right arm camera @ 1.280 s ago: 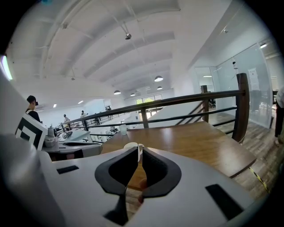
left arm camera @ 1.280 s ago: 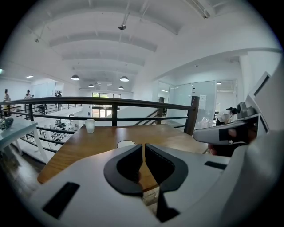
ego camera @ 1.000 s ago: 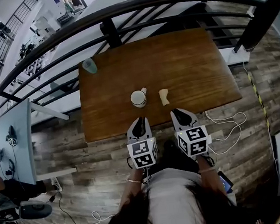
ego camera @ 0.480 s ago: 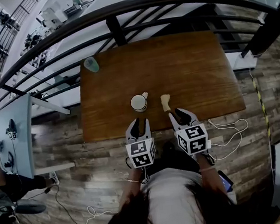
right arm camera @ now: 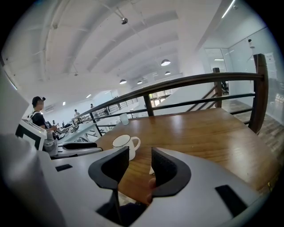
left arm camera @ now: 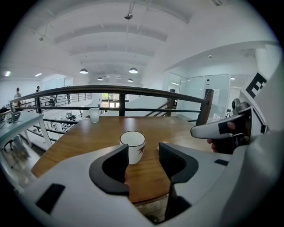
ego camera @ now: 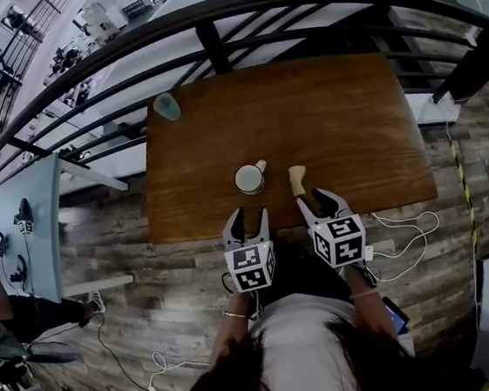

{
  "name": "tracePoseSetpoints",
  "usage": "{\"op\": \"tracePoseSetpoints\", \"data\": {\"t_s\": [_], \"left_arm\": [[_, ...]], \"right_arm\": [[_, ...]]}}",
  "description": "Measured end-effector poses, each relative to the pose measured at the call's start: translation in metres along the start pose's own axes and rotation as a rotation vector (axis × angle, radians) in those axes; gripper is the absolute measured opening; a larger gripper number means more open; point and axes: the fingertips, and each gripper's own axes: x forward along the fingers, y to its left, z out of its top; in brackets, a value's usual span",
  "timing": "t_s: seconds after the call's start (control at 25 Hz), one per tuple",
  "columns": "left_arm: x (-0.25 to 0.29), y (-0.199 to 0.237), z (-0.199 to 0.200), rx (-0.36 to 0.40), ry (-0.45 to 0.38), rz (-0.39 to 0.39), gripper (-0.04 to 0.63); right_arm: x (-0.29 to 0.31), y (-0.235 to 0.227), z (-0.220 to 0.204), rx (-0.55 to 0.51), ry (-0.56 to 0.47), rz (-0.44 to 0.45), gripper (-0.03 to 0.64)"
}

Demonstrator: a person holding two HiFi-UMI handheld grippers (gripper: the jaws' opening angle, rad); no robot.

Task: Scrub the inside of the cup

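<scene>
Two grippers, both empty, are over the near edge of the wooden table [ego camera: 331, 110]. The left gripper [ego camera: 247, 219] has its jaws partly apart and they have just been opening; nothing sits between the pads. Its own view looks through the gap [left arm camera: 143, 153] at the cup [left arm camera: 132, 146], which stands further out on the table, clear of both jaws. The right gripper [ego camera: 315, 201] is in the same condition: jaws partly apart, just been opening, pads gripping nothing [right arm camera: 140, 157]. The cup [ego camera: 249, 179] is white and upright with its mouth up. It stands near the table's near edge, just ahead of the left gripper, with its handle on the side toward the sponge [ego camera: 297, 180]. That sponge is a small tan piece lying flat just beside the cup, not touching it, straight ahead of the right gripper. In the right gripper view only a pale sliver of it shows past the jaw. A pale green glass [ego camera: 166, 106] stands alone at the far left corner, well apart from everything else. A dark metal railing [ego camera: 208, 30] runs behind the table's far edge. White cables [ego camera: 403, 235] lie on the plank floor [ego camera: 465, 279] to the right of the person.
</scene>
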Motion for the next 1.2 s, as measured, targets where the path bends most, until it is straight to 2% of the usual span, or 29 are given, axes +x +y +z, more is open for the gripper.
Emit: {"op": "tracePoseSetpoints", "data": {"t_s": [0.24, 0.72, 1.2], "left_arm": [[0.014, 0.003, -0.003, 0.001, 0.027, -0.035, 0.265], [0.053, 0.019, -0.018, 0.05, 0.105, -0.119, 0.39], [0.098, 0.032, -0.035, 0.055, 0.133, -0.154, 0.417]], "right_arm": [[0.013, -0.003, 0.001, 0.015, 0.013, -0.017, 0.183], [0.05, -0.015, -0.01, 0.086, 0.066, -0.101, 0.216], [0.085, -0.033, -0.04, 0.16, 0.128, -0.188, 0.244]]}}
